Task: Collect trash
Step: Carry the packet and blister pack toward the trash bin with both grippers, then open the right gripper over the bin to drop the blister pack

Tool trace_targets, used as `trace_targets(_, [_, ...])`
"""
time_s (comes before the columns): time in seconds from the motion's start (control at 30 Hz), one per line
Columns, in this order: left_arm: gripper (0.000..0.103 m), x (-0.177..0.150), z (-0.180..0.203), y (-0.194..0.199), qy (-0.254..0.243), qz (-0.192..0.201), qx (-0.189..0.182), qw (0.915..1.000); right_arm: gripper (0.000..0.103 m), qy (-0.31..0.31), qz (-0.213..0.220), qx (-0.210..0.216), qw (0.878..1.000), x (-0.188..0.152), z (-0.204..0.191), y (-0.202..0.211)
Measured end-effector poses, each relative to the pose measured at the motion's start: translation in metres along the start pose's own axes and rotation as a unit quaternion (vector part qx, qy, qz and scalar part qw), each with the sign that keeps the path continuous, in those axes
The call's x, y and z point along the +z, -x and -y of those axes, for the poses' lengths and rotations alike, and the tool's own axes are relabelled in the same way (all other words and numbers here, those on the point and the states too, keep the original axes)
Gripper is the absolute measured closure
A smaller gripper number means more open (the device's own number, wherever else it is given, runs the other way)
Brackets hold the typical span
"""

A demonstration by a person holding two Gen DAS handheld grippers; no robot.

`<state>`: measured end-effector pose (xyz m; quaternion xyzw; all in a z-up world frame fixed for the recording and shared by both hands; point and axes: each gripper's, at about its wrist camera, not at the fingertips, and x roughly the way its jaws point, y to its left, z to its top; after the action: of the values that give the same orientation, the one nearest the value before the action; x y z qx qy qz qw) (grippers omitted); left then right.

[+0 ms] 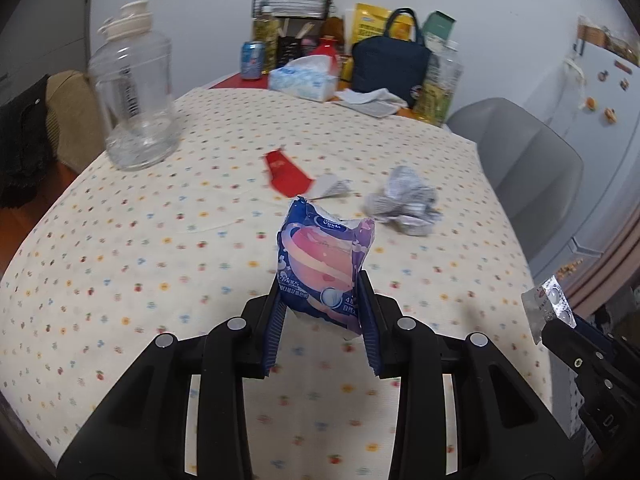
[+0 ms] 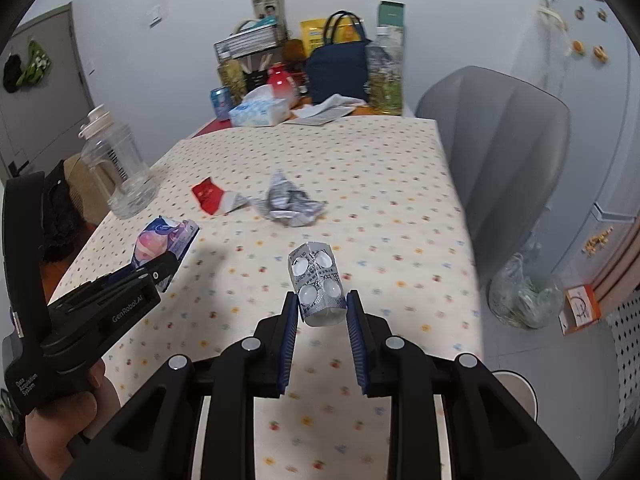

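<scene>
My left gripper (image 1: 324, 296) is shut on a blue and pink tissue packet (image 1: 326, 264), lifted above the dotted tablecloth (image 1: 160, 280). From the right wrist view the same packet (image 2: 164, 244) shows at the left, held by the left gripper (image 2: 160, 268). My right gripper (image 2: 322, 304) is shut on a silver pill blister pack (image 2: 318, 284), which also shows at the right edge of the left wrist view as the blister pack (image 1: 546, 304). On the table lie a red wrapper (image 1: 288, 172) and a crumpled silver foil wrapper (image 1: 404, 204).
An empty clear plastic jar (image 1: 136, 100) stands at the table's left. At the far end are a tissue box (image 1: 304, 80), a can (image 1: 252, 60) and a dark blue bag (image 1: 390, 68). A grey chair (image 2: 500, 148) stands right, with a clear plastic bag (image 2: 520, 292) on the floor.
</scene>
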<state>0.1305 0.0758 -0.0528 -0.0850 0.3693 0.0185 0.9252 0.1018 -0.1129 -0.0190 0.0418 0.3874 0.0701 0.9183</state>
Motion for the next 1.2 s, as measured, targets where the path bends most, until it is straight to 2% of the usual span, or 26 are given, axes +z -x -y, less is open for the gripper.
trace_targets(0.43, [0.069,-0.014,0.095,0.007,-0.070,-0.005,-0.049,0.9963,0.078,-0.071,0.019,-0.057,0.996,-0.024,0.098,0.038])
trace_targets(0.97, [0.069,-0.039,0.198,-0.002,-0.152,-0.031,-0.102,0.9827,0.076,-0.152,0.014,-0.124,0.981,-0.064,0.200,0.056])
trace_targets(1.13, [0.069,-0.047,0.226,-0.004,-0.174,-0.038,-0.114,0.9774,0.069,-0.182,0.006,-0.145,0.973,-0.075,0.230,0.057])
trace_targets(1.2, [0.069,-0.049,0.235,-0.006,-0.182,-0.040,-0.118,0.9753,0.060,-0.191,0.005,-0.154,0.969,-0.079,0.240,0.058])
